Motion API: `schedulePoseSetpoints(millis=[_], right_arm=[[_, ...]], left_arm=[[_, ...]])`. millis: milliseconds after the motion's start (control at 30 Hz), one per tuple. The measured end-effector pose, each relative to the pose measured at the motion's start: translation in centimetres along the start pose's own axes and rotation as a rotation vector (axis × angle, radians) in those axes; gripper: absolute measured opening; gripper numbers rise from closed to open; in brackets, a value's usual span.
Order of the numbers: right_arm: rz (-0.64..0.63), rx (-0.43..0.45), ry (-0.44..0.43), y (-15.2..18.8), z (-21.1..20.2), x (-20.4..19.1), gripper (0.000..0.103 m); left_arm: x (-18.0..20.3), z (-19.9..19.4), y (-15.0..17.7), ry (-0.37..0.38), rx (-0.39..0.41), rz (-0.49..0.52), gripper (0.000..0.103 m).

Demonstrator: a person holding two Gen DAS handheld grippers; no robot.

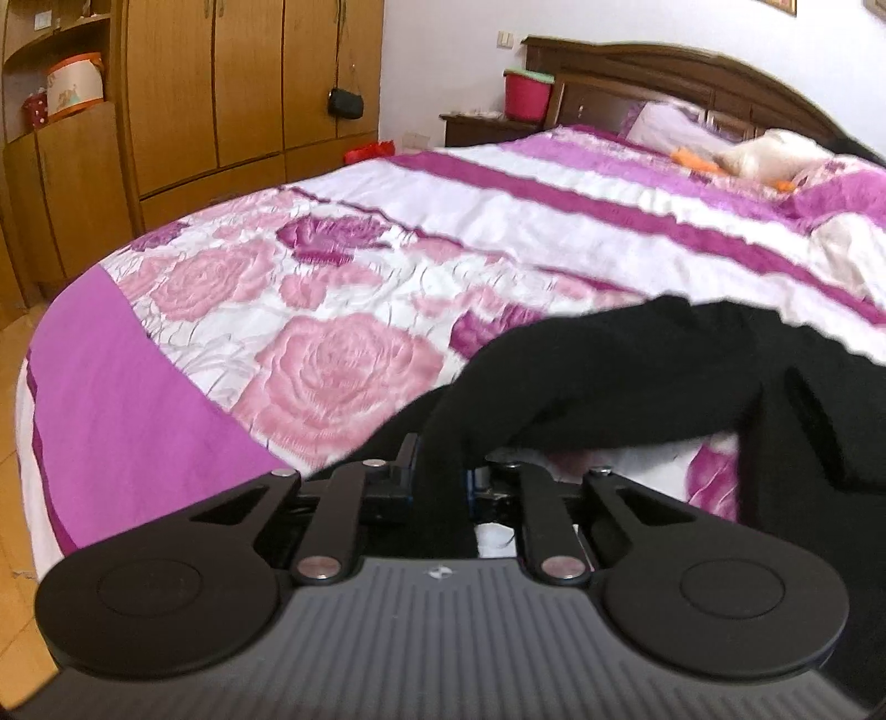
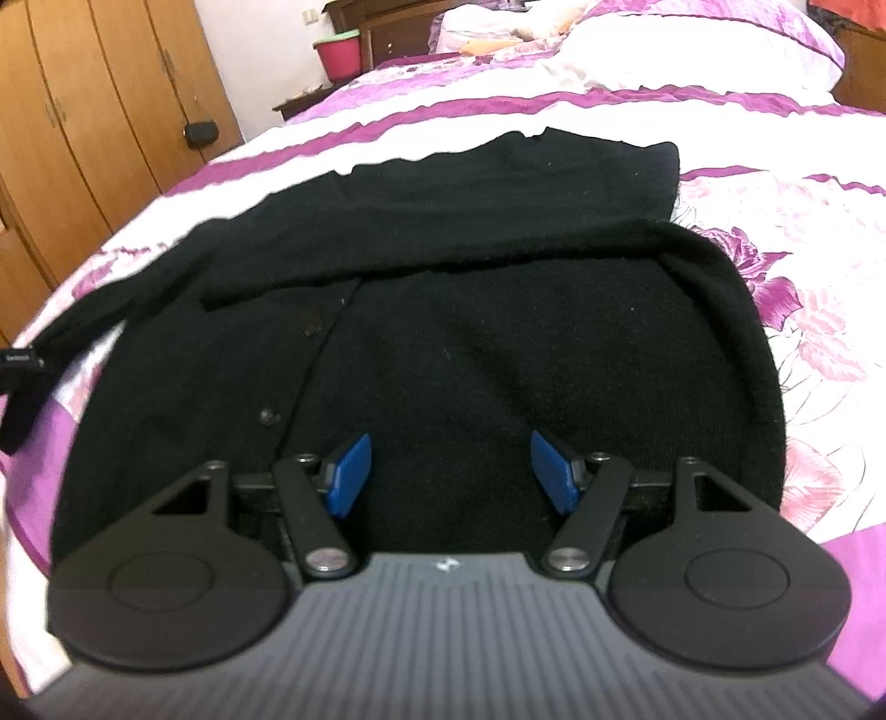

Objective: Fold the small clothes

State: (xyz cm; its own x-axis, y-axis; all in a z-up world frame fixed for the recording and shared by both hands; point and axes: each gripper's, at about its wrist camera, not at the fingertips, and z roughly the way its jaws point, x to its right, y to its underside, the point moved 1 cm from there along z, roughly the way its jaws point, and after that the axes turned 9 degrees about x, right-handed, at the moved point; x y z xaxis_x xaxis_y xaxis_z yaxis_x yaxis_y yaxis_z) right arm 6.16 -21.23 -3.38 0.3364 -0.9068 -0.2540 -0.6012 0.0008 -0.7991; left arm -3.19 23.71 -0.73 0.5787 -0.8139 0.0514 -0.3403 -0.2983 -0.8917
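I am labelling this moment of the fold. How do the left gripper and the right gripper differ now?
The left gripper is shut on a sleeve of the black cardigan; the right gripper is open and holds nothing. The left one's blue pads are almost hidden by cloth; the right one's pads show plainly, wide apart. The left lifts cloth off the bedspread; the right hovers over the flat body. Both are over the same cardigan.

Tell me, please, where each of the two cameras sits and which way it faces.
Left wrist: behind the left gripper, low over the bed, facing wardrobe and headboard; fingers shut on black cardigan.
Right wrist: behind the right gripper, above the cardigan, facing the pillows; blue pads spread open.
Shared: cardigan, bedspread, wardrobe, pink bucket.
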Motion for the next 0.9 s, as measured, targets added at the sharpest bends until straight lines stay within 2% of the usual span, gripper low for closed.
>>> schedulePoseSetpoints(millis=[233, 600, 767, 900], right_arm=[[0.022, 0.042, -0.013, -0.7, -1.7, 0.0, 0.066], [0.049, 0.077, -0.024, -0.7, -2.4, 0.7, 0.066], [0.071, 0.091, -0.028, -0.6, -2.8, 1.3, 0.066], [0.088, 0.101, -0.028, -0.4, -3.2, 1.9, 0.066]], left_arm=[[1.1, -2.0, -2.4, 0.056, 0.083, -0.022, 0.016], [7.8, -5.8, -7.1, 0.264, 0.191, 0.004, 0.016], [12.8, -6.4, -8.2, 0.365, 0.177, 0.032, 0.016], [17.1, -6.6, -7.7, 0.428, 0.149, 0.073, 0.016]])
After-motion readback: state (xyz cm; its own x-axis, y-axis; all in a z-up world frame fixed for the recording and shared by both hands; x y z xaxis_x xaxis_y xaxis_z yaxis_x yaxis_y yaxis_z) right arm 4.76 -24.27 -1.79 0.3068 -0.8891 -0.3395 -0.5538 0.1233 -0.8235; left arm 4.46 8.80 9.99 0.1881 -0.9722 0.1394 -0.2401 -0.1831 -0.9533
